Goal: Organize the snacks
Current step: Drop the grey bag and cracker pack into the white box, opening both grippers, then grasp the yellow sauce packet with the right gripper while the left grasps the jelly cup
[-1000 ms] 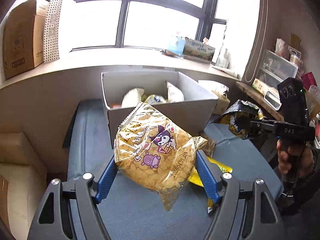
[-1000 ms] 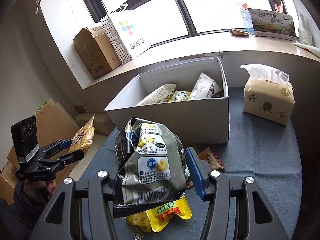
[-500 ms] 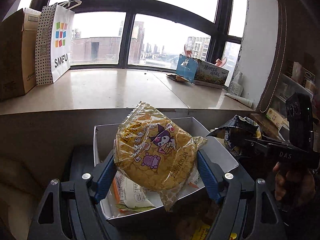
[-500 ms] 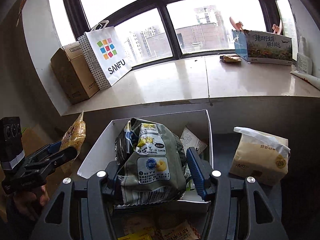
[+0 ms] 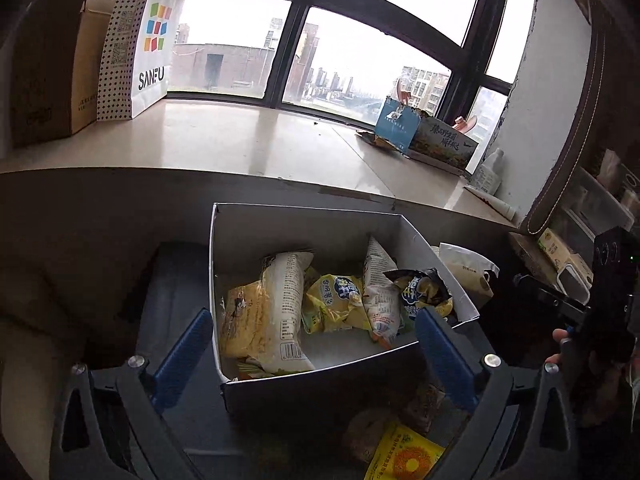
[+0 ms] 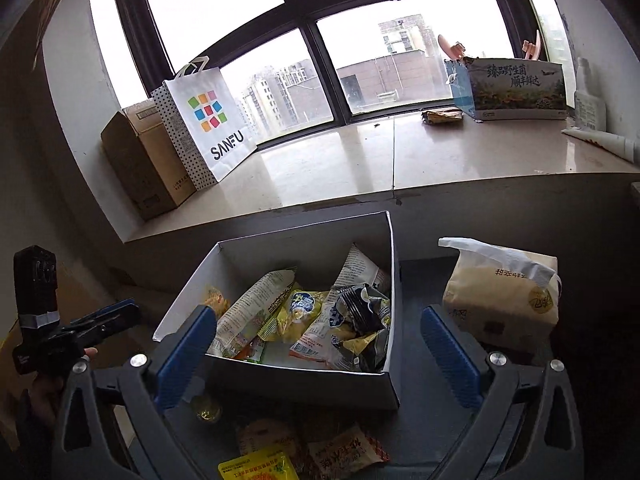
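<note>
Left tongs: two blue ribbed fingers on dark grey plastic arms, a silver screw at each finger's base and another further out. Triangular cut-outs in the outer arms.

Right tongs: same build, blue fingers, grey arms, silver screws.

Seen from the right tongs' camera, the left unit carries a black camera block banded with grey tape, on a black handle; a hand wraps the handle.

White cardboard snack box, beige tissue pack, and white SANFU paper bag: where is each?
White cardboard snack box (image 6: 304,384): right wrist view, front wall.
Beige tissue pack (image 6: 500,300): right wrist view, front face.
White SANFU paper bag (image 5: 154,52): left wrist view, printed face.
</note>
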